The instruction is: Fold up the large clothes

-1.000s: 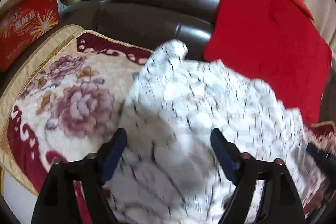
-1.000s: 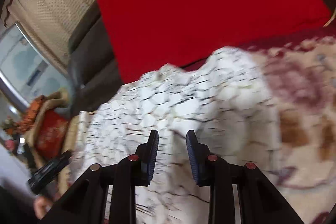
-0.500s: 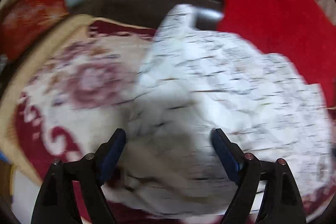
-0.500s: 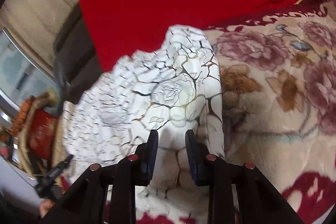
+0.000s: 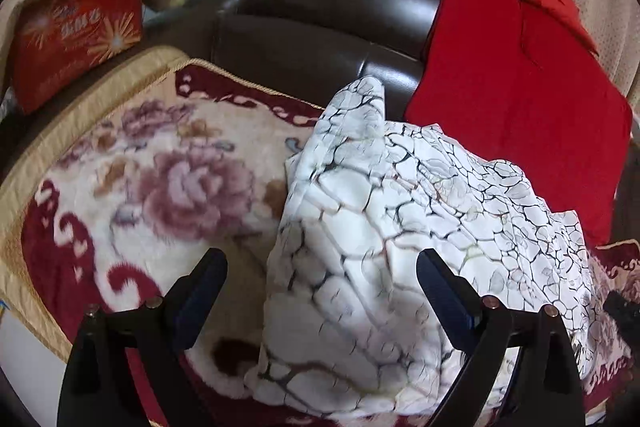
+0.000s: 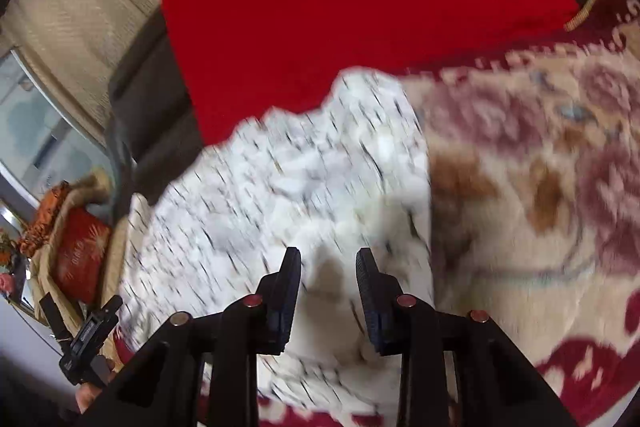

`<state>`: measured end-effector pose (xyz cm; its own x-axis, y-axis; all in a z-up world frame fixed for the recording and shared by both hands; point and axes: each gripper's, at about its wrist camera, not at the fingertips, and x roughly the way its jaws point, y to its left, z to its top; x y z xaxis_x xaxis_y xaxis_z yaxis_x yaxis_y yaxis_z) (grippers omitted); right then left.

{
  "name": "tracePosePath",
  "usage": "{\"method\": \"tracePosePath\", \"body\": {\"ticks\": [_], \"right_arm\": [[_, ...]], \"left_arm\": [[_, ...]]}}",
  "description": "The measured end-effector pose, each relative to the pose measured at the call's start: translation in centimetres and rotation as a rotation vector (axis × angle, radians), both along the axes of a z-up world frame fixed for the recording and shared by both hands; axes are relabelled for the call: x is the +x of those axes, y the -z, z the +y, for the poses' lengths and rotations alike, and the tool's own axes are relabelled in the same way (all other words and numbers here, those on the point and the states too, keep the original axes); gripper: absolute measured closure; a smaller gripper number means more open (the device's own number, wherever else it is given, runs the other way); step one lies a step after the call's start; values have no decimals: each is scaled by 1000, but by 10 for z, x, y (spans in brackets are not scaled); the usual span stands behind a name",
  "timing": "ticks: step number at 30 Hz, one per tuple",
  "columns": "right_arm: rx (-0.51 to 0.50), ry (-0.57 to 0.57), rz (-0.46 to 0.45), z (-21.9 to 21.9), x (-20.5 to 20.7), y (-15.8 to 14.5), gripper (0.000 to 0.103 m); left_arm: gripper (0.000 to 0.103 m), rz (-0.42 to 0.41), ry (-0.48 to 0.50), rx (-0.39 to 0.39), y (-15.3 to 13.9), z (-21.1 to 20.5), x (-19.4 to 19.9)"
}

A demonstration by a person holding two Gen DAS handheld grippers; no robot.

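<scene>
A white garment with a black crackle print (image 5: 400, 207) lies bunched on a floral blanket (image 5: 160, 187) over a sofa seat. My left gripper (image 5: 320, 259) hovers over its near left part with the jaws opening wide. The cloth lies under the right finger, the left finger is over bare blanket, and neither pad presses on it. In the blurred right wrist view, my right gripper (image 6: 328, 253) hangs over the garment (image 6: 280, 187) near its right edge, jaws narrowly apart with no cloth pinched between them.
A dark leather sofa back (image 5: 320, 7) rises behind, with a red cloth (image 5: 500, 87) draped over its right part. A red box (image 5: 76, 31) under a beige throw sits at the far left. The blanket (image 6: 520, 187) spreads right of the garment.
The left jaws have spread a little wider, and the garment now sits more to the right under them, baring blanket beneath the left finger. The right gripper has slid across the garment.
</scene>
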<state>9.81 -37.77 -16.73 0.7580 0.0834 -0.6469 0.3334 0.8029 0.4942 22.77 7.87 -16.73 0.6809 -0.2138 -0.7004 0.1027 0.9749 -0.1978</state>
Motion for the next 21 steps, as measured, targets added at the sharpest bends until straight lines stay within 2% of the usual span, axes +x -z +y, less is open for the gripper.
{"method": "tracePosePath", "body": {"ticks": [3, 5, 6, 8, 9, 12, 14, 18, 20, 21], "right_arm": [[-11, -19, -12, 3, 14, 0, 71], [14, -48, 64, 9, 28, 18, 71], [17, -59, 112, 12, 33, 27, 70], [-21, -53, 124, 17, 36, 31, 70], [-31, -58, 124, 18, 36, 29, 69], [-12, -51, 96, 16, 28, 26, 69], [10, -54, 35, 16, 20, 20, 68], [-36, -92, -60, 28, 7, 2, 68], [-40, -111, -52, 36, 6, 3, 68], [-35, -115, -28, 39, 8, 7, 68]], "left_arm": [[7, 61, -27, 87, 17, -8, 19], [5, 133, -46, 127, 40, -11, 30], [4, 161, -48, 66, 53, -4, 32], [1, 205, -79, -66, 61, 13, 35], [1, 200, -76, -72, 58, 15, 35], [2, 130, -94, -20, 46, 12, 24], [2, 62, -96, 4, 35, 10, 13], [2, -89, -91, 53, 8, 4, -18], [2, -131, -89, 86, 0, 0, -32], [2, -121, -90, 116, 3, -2, -32]]}}
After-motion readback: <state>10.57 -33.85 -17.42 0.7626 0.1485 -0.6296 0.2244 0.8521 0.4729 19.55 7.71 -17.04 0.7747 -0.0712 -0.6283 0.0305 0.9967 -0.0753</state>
